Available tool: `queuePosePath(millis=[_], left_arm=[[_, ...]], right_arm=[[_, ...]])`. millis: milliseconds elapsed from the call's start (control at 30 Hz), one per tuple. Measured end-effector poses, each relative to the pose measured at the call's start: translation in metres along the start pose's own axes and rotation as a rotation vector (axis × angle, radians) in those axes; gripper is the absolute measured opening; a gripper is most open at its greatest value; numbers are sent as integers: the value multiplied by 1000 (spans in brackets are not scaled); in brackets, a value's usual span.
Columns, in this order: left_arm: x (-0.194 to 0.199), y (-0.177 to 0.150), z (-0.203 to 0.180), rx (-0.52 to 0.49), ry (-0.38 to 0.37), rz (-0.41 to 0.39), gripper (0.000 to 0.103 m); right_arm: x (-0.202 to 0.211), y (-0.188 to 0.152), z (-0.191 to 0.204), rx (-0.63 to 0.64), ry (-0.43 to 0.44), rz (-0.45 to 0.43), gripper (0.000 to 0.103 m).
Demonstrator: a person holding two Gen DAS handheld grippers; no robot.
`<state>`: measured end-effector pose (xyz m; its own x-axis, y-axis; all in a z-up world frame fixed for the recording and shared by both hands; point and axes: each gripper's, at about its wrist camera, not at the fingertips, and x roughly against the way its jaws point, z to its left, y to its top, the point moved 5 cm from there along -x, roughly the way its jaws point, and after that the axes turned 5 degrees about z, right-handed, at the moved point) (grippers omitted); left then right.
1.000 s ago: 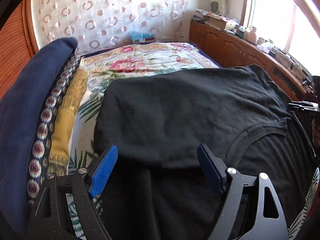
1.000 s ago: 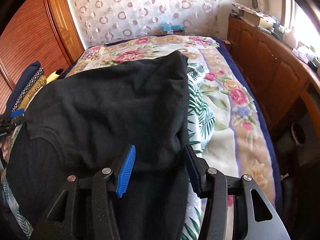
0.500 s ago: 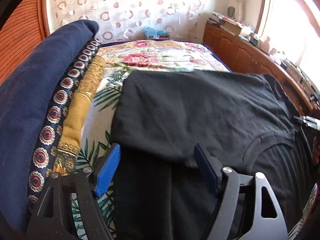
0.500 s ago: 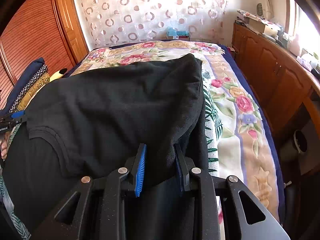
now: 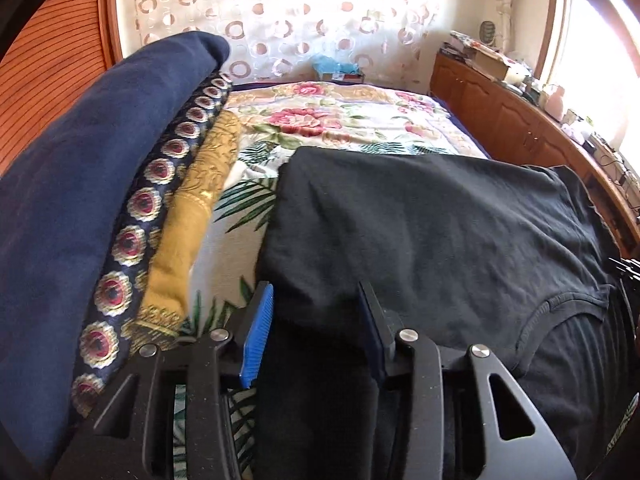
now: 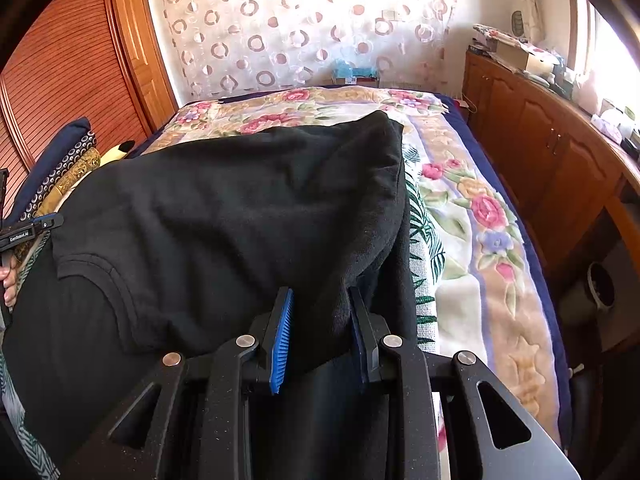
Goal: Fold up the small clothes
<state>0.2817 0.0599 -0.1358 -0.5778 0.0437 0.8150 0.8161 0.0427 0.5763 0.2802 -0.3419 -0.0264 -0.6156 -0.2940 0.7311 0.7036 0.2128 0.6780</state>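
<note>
A black T-shirt (image 5: 420, 232) lies on the floral bedspread (image 5: 340, 120), its far part folded back toward me over the rest, with the neckline at the right. My left gripper (image 5: 314, 332) straddles the folded layer's near left corner; its jaws are closing, with cloth between them and the pads not clearly pressing. In the right wrist view the same T-shirt (image 6: 240, 208) is bunched at its near right corner, and my right gripper (image 6: 320, 328) is shut on that bunch. The left gripper (image 6: 32, 228) shows at the far left edge there.
A stack of folded clothes lies left of the shirt: navy cloth (image 5: 80, 200), a patterned band and a mustard piece (image 5: 200, 208). Wooden cabinets (image 5: 500, 120) with clutter on top run along the bed's right side. A slatted wooden wardrobe (image 6: 72, 80) stands at the left.
The left gripper's jaws have narrowed around the shirt's folded corner and it has shifted a little. The right gripper closed on the bunched right corner and has held there since.
</note>
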Motion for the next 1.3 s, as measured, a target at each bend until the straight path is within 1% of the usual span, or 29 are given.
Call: queuePosePath(millis=[100, 200, 300, 333, 367, 400, 433, 500, 600, 667, 700, 767, 967, 1100, 1300], left_arm=[[2, -5, 5, 8, 14, 7, 48], [-2, -10, 10, 1, 25, 19, 48], [-4, -9, 8, 0, 19, 17, 48], [-4, -7, 6, -1, 16, 14, 44], [-4, -6, 5, -6, 11, 10, 37], [-4, -6, 4, -12, 10, 8, 29], [-3, -4, 3, -17, 13, 5, 10], [0, -1, -2, -33, 10, -11, 9], [17, 5, -7, -53, -1, -73, 7], [30, 9, -11, -64, -13, -115, 5], [34, 11, -13, -66, -21, -122, 5], [43, 13, -14, -65, -42, -144, 4], [76, 14, -20, -81, -62, -208, 4], [98, 13, -20, -97, -43, -247, 4], [131, -1, -21, -109, -56, -291, 4]], right_arm=[[0, 0, 0, 3, -3, 0, 27], [0, 0, 0, 3, -1, 0, 27], [-1, 1, -1, 3, 2, 0, 27], [-1, 1, -1, 3, 3, 0, 27], [-1, 1, -1, 5, 3, 0, 27], [-2, 1, 0, 18, -5, 3, 22], [-2, 1, 2, 40, -16, 5, 12], [-3, 2, 5, 60, -15, 12, 10], [2, 7, 6, 71, -3, -1, 9], [11, 12, 6, 78, 7, -29, 8], [15, 15, 5, 74, 6, -45, 6], [26, 20, 4, 69, 23, -80, 6], [61, 29, 8, 76, 24, -172, 6], [78, 25, 9, 79, 3, -215, 6], [102, 6, 10, 78, 13, -254, 6]])
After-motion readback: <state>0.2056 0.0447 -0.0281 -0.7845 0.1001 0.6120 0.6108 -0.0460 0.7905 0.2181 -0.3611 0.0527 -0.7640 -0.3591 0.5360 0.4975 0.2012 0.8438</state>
